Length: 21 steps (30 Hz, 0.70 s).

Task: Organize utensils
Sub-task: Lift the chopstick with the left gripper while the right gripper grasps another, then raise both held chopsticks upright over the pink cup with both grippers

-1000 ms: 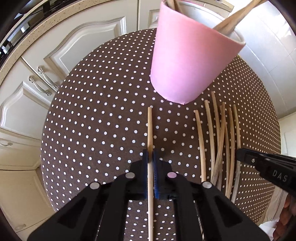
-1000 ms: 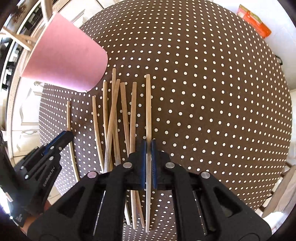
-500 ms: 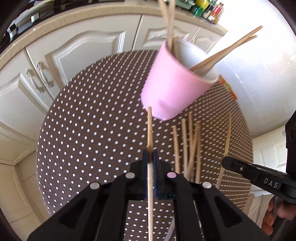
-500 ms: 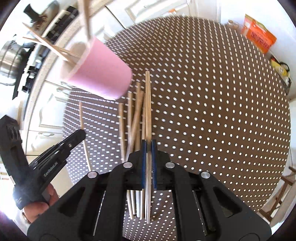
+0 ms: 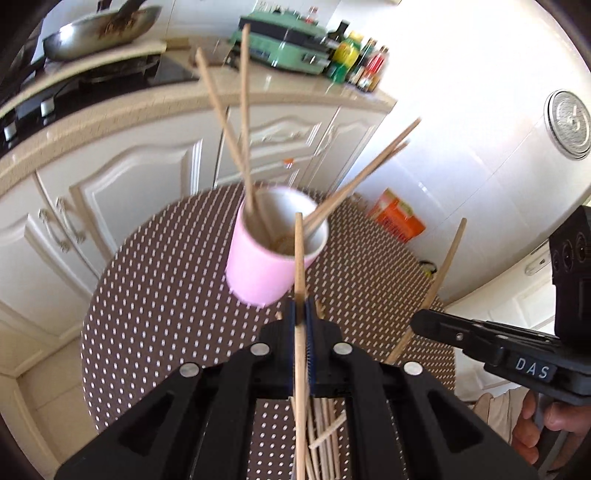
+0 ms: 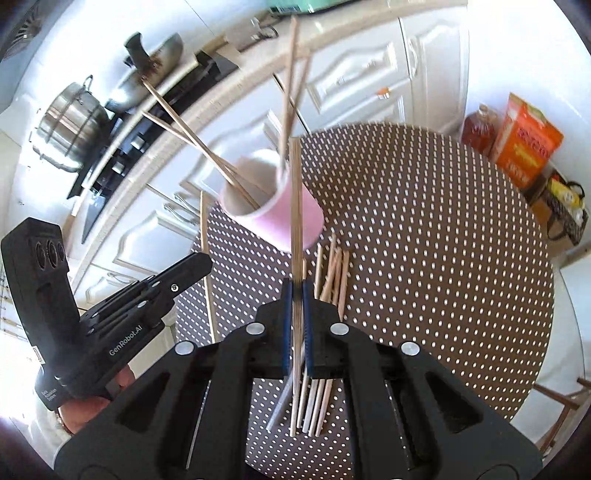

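Note:
A pink cup (image 5: 263,267) (image 6: 284,221) stands on the round dotted table (image 5: 159,314) (image 6: 424,240) with several wooden chopsticks leaning out of it. My left gripper (image 5: 302,308) is shut on one chopstick (image 5: 299,251), lifted off the table, its tip in front of the cup's rim. My right gripper (image 6: 296,291) is shut on another chopstick (image 6: 295,199), also raised, its tip beside the cup. Several loose chopsticks (image 6: 334,269) (image 5: 325,432) lie on the table below both grippers. Each gripper shows in the other's view, held by a hand.
White cabinets (image 5: 122,184) and a counter with a pan (image 5: 99,31), a pot (image 6: 68,125) and bottles (image 5: 360,62) stand behind the table. An orange box (image 6: 524,144) sits on the floor at the right. The dotted cloth to the right of the cup is bare.
Both grippers have risen from the table, each lifting its chopstick, and tilted up so the cup's mouth and the kitchen counter now show.

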Tool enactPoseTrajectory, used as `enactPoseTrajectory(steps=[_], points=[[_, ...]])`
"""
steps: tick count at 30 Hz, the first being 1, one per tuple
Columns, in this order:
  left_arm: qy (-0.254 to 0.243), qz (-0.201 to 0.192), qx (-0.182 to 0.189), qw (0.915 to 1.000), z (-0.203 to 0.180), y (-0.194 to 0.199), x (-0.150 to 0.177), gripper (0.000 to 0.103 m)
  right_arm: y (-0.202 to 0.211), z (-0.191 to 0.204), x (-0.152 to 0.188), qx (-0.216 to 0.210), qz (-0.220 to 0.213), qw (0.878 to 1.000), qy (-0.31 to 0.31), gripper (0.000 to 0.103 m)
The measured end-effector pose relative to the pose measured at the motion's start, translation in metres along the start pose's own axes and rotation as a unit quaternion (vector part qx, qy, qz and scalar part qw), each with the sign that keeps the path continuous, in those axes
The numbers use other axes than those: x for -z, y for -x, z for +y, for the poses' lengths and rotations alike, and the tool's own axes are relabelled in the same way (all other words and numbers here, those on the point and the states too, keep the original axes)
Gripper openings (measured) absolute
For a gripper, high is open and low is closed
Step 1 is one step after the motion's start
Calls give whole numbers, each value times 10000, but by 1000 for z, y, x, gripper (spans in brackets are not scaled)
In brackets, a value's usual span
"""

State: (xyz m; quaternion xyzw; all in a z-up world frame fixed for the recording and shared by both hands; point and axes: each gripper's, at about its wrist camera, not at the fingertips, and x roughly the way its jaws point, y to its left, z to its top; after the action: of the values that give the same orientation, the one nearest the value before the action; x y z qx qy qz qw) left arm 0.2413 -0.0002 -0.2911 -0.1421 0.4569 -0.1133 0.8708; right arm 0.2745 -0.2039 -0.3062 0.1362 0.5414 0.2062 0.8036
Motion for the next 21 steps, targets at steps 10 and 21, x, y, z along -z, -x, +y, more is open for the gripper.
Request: enactPoseTrajectory(steps=[10,21], points=[[-185,-1088,101,9938,-22,38,-51,5,44,30,-42,-143,-608,9969,474,6],[-327,-2081,-98,9775,-35,43,-116,5,61,49,-97,-246,-1039,9904,875,6]])
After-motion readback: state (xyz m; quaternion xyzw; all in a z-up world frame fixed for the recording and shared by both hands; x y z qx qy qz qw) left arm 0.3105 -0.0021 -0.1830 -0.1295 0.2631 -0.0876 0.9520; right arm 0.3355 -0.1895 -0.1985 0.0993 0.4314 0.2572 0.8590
